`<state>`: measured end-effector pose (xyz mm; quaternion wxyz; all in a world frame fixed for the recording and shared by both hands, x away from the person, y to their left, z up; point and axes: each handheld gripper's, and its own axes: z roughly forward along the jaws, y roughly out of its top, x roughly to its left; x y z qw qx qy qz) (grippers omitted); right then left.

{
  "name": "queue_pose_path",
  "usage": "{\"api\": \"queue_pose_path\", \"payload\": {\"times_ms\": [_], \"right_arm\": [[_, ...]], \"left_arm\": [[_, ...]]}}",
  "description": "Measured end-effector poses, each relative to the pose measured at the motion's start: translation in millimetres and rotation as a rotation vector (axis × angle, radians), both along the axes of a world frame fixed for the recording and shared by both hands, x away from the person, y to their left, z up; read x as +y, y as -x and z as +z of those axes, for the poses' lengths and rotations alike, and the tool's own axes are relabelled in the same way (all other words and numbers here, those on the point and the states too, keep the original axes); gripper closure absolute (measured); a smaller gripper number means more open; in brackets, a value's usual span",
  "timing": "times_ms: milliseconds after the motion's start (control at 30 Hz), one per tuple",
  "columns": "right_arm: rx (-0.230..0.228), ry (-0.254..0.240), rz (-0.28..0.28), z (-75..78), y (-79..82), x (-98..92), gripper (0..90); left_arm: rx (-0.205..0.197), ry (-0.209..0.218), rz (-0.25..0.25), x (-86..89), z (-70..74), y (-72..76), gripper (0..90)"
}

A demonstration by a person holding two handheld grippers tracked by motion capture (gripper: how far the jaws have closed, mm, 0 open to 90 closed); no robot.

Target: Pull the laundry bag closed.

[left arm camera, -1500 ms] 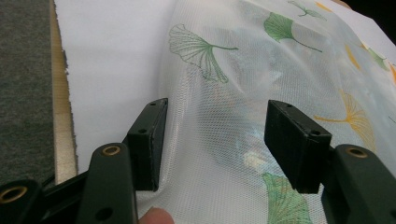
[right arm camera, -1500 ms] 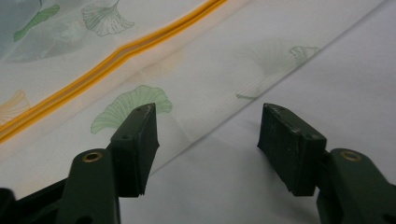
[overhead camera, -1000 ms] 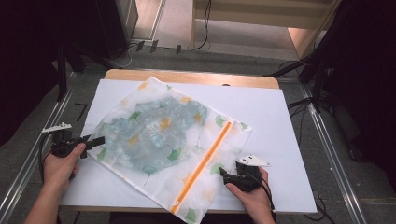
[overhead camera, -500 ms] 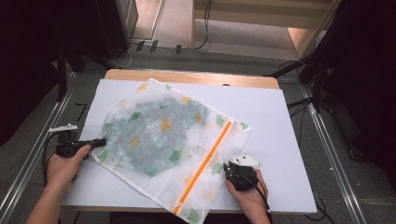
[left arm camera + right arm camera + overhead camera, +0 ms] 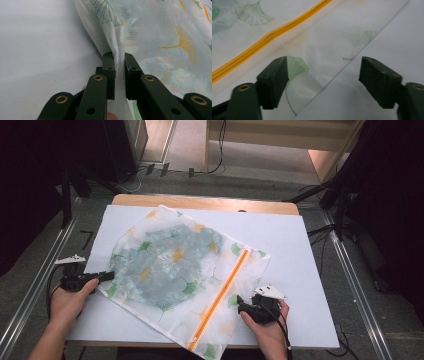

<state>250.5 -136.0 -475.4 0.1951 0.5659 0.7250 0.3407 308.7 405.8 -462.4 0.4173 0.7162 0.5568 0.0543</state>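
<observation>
sheer fine-mesh cloth laundry bag (image 5: pixel 175 270) with a glossy orange plastic zipper (image 5: pixel 220 296) lies on a matt white sheet (image 5: pixel 300 250).

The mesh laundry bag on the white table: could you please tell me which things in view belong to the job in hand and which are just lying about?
In the job:
- mesh laundry bag, with a grey-blue garment inside
- its orange zipper
- left gripper, shut on the bag's edge
- right gripper, jaws just opened, over the bag's other edge

Lying about:
- white table
- cables on the floor beyond

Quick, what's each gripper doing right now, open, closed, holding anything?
Left gripper: shut on the mesh laundry bag's edge.
Right gripper: open, jaws just opened, straddling the bag's edge, gripping nothing.
</observation>
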Motion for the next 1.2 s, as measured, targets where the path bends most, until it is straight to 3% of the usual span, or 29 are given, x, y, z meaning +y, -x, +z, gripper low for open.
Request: {"api": "queue_pose_path", "payload": {"times_ms": [67,100,200,500,767,800,833,967,1100,1200], "right_arm": [[0.047,-0.007,0.028,-4.7,-3.1,1.4,14.6],[0.042,0.035,0.053,-4.9,-3.7,6.4,14.4],[0.038,0.072,0.084,-5.1,-3.7,11.7,17.3],[0.028,0.058,0.139,-4.5,-5.0,10.1,28.5],[0.016,0.062,0.133,-2.3,-6.0,8.8,53.6],[0.014,0.060,0.134,-1.7,-5.7,9.7,70.2],[0.001,0.038,0.181,-2.3,-4.4,14.7,88.7],[-0.001,0.059,0.179,-1.4,-4.9,19.4,90.0],[0.026,-0.018,0.200,-2.1,-9.6,10.2,90.0],[0.015,-0.026,0.222,-1.5,-8.8,10.6,90.0]], "left_arm": [[0.001,-0.003,-0.003,0.0,0.1,0.0,82.4],[0.002,-0.002,-0.003,-0.3,0.0,0.0,82.3],[0.004,-0.001,-0.004,-0.2,-0.3,-0.4,82.3],[0.012,0.004,-0.005,-0.3,-1.2,-1.9,82.2],[0.011,0.003,-0.004,-0.5,-1.4,-1.7,82.2],[0.011,0.003,-0.003,-0.6,-1.5,-1.6,82.2],[0.010,0.003,-0.002,-0.8,-1.6,-1.4,82.1],[0.008,0.002,-0.001,-1.1,-1.7,-0.9,82.1],[0.007,0.000,-0.003,-1.4,-1.6,-0.6,82.1],[0.001,-0.010,-0.008,-2.1,-1.2,0.1,82.4]]}}
